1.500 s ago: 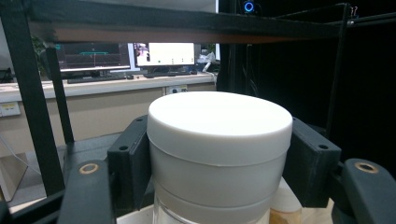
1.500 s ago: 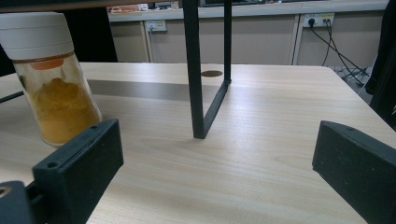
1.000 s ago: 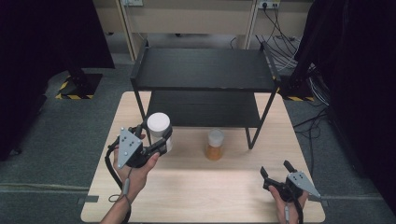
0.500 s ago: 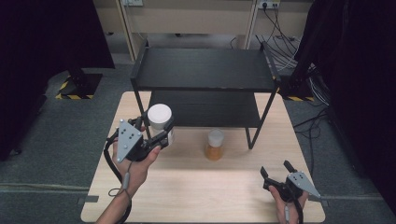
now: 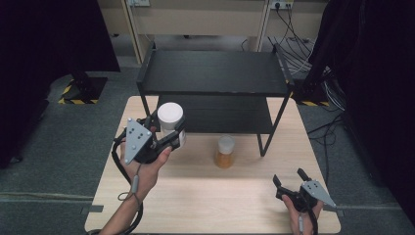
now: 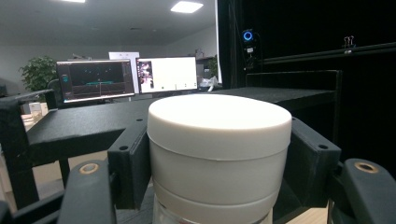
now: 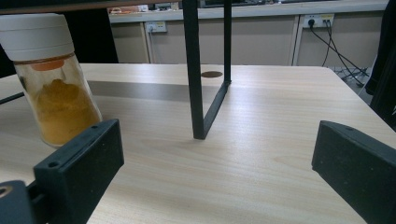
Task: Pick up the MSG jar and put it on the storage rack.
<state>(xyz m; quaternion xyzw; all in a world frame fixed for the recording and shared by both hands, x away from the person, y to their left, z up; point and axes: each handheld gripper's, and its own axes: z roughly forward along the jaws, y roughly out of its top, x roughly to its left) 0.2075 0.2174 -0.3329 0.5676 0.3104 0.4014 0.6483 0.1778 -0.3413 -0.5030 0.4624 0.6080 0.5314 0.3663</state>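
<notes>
Left tongs (image 5: 169,133) lift white-lidded jar (image 5: 170,117) higher, pinching it; shelving pending. Right tongs (image 5: 291,178) spread, idle; orange jar (image 5: 224,152) remains on tabletop (image 5: 205,196).

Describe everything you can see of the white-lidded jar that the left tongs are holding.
The jar has a broad, round, matte white lid that looks like plastic, with a clear body just showing beneath it. It stands upright, lifted above the wooden table in front of the black shelf rack, near its left front leg. The left tongs are shut on it, black jaws pressing either side just under the lid. Its contents can't be made out.
</notes>
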